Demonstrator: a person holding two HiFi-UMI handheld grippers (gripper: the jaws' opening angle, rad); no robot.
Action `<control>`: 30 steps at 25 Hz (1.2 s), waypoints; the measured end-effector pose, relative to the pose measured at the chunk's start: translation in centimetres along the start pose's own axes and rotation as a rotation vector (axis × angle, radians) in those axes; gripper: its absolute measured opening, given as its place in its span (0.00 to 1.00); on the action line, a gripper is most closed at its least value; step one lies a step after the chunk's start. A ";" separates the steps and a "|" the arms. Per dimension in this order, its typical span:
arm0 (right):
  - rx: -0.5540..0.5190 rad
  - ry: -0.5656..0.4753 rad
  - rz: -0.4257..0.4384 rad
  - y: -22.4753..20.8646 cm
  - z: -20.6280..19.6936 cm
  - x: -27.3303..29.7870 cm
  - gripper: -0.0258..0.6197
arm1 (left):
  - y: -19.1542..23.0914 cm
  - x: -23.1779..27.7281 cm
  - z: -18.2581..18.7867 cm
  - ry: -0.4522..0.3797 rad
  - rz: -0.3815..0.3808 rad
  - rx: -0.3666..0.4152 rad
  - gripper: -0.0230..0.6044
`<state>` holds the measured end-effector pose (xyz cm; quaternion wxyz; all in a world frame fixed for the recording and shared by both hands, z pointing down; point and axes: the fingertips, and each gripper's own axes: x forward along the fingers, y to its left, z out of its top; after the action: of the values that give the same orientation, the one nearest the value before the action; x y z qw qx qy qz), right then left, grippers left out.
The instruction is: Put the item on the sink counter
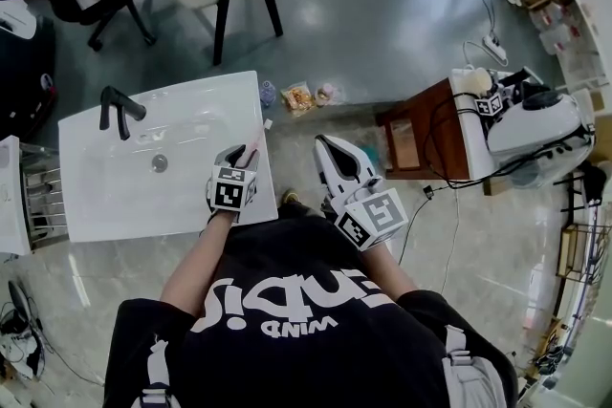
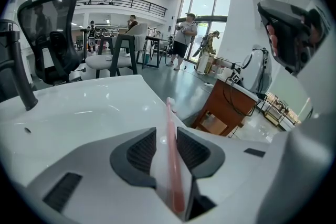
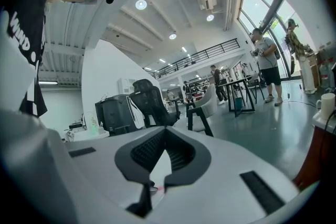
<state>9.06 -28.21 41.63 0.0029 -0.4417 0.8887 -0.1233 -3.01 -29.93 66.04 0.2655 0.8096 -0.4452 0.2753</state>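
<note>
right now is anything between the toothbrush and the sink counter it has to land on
Nothing visible does. The pink toothbrush lies between the left gripper's open fingers at the right edge of the sink counter, with only white counter under it. The faucet stands well off toward the other end.

Right claw [image 3: 165, 134] jaws closed tip to tip; black office chair [image 3: 152, 105] beyond; people [image 3: 266, 60] standing by tall windows [image 3: 261, 5].

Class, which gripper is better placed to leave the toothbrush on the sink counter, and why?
Left. The left gripper is at the sink counter's edge with the pink toothbrush between its parted jaws; the right gripper hangs beside the counter, shut and empty.
</note>
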 end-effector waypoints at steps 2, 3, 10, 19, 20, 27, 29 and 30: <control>-0.002 0.001 0.004 0.1 -0.1 0.1 0.07 | 0.1 0.0 0.0 -0.001 -0.001 -0.005 0.24; -0.005 0.000 0.006 0.2 -0.1 0.2 0.07 | 0.2 -0.1 0.0 -0.002 -0.001 -0.006 0.24; 0.001 -0.001 0.002 0.4 -0.1 0.2 0.07 | 0.1 -0.9 0.6 -0.024 -0.002 0.000 0.25; 0.007 0.001 0.013 0.8 -0.3 0.5 0.07 | 0.0 -3.2 3.7 -0.109 -0.001 -0.004 0.24; 0.005 0.001 0.015 0.9 -0.3 0.6 0.07 | 0.0 -3.4 3.9 -0.117 -0.001 -0.006 0.22; 0.002 0.010 0.031 1.5 -0.5 1.0 0.07 | -0.3 -6.4 5.5 -0.180 -0.038 -0.011 0.07; -0.001 0.010 0.034 1.6 -0.5 1.2 0.07 | -0.7 -7.8 6.6 -0.213 -0.054 0.001 0.07; -0.001 0.010 0.036 1.7 -0.5 1.2 0.07 | -1.0 -8.6 7.3 -0.232 -0.060 0.015 0.07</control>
<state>6.96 -28.09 41.90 0.0003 -0.4250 0.8965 -0.1251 -4.44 -29.47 54.83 0.2141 0.8510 -0.4464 0.1753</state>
